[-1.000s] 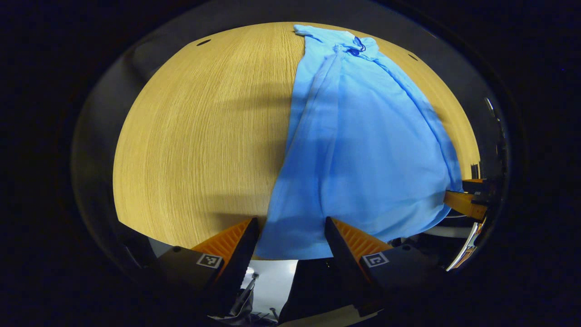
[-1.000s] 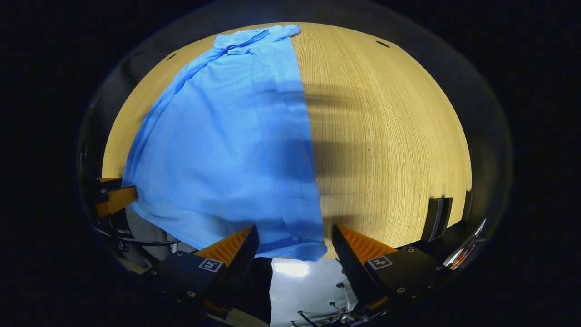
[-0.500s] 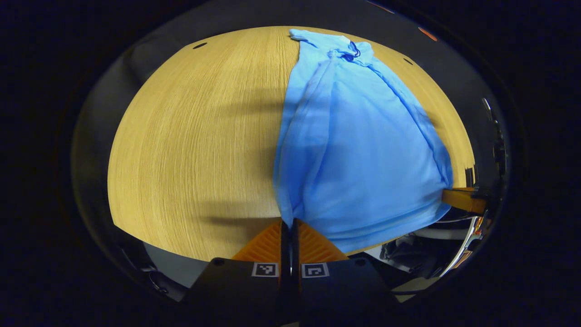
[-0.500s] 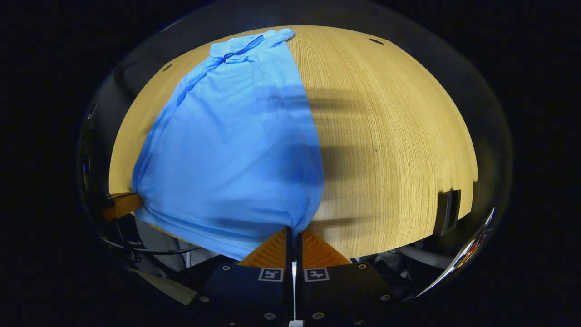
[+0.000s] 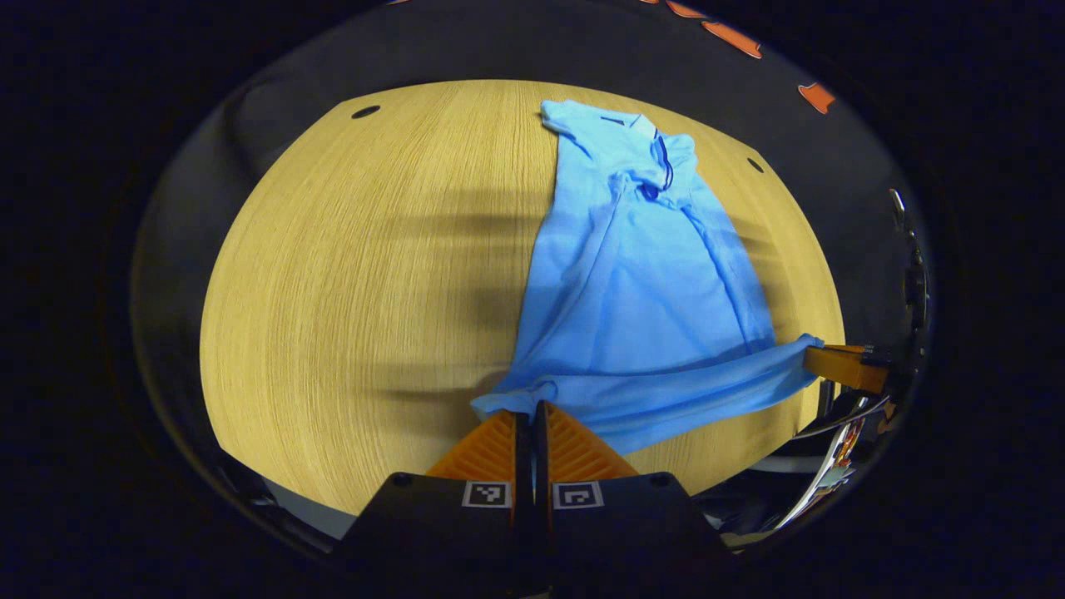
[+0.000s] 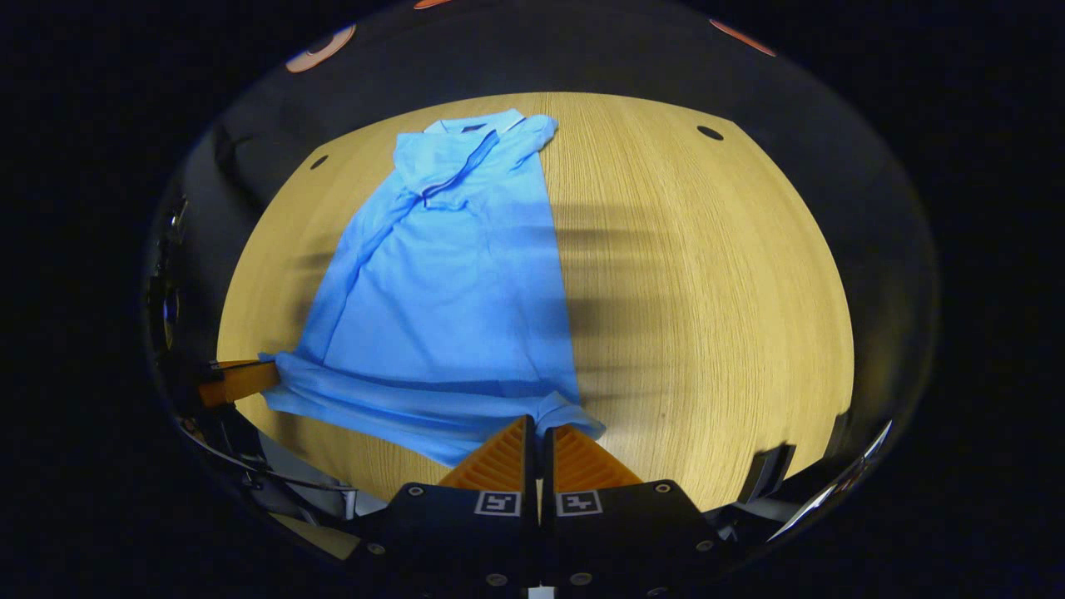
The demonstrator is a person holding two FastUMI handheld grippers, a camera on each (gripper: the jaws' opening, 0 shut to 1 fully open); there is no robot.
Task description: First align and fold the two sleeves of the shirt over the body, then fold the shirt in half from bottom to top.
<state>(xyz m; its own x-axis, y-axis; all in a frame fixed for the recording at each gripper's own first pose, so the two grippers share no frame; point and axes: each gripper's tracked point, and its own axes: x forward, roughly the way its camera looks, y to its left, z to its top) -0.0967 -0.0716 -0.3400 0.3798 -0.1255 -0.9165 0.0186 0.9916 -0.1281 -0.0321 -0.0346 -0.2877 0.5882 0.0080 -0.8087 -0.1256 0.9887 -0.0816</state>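
Hem (image 5: pixel 649 391) lifted since earlier, bare table (image 5: pixel 349 274) around

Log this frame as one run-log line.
phase: bottom-to-top fold | left hand-held gripper: shut on shirt hem corner | right hand-held gripper: shut on other corner | hem lifted off table

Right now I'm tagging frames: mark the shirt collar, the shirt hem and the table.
shirt collar (image 6: pixel 466 126), right gripper view, back edge.
shirt hem (image 5: pixel 666 398), left gripper view, lifted band.
table (image 6: pixel 707 274), right gripper view, bare wood.

We see a light wood table (image 5: pixel 349 274) w/ banded shadows, small dark holes (image 6: pixel 710 132) near far edge.
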